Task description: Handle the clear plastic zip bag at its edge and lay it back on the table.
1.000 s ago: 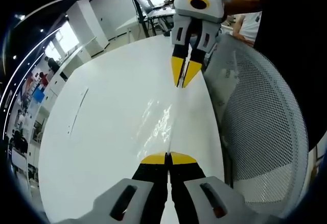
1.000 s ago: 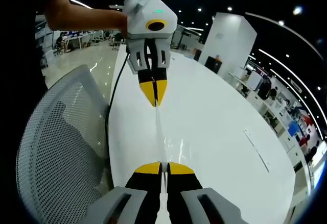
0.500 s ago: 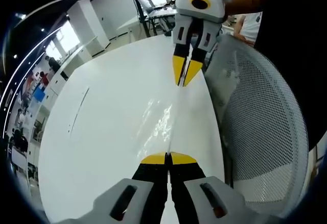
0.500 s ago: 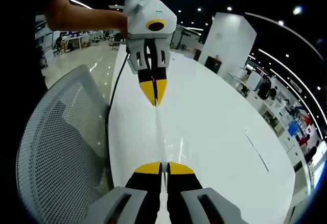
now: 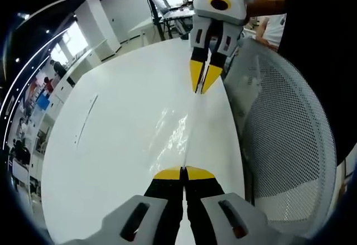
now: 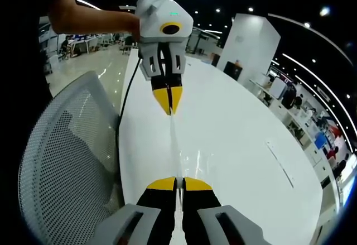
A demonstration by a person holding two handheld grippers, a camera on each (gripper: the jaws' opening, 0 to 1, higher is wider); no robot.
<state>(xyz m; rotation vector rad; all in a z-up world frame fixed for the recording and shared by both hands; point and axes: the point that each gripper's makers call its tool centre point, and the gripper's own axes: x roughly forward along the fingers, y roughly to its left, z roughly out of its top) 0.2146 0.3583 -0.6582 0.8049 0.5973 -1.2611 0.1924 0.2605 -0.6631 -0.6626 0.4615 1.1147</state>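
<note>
The left gripper [image 5: 183, 172] has its jaws pressed together on one edge of the clear plastic zip bag [image 5: 177, 133]. The right gripper [image 6: 178, 182] is clamped on the opposite edge — the bag stretches taut between them above the white table [image 5: 111, 128], just beside a mesh chair [image 5: 287, 139]. A hand [image 6: 135, 24] grips the left gripper.

One zip bag [image 5: 177, 130], one table [image 5: 117, 122], one chair [image 5: 284, 128].

The right tool [image 6: 179, 181] has its jaws closed on the near edge of the bag [image 6: 173, 139], which stretches thin above the white counter [image 6: 240, 139]. The left tool [image 6: 169, 111] pinches the far edge, jaws together. A mesh chair [image 6: 67, 161] stands beside the counter.
</note>
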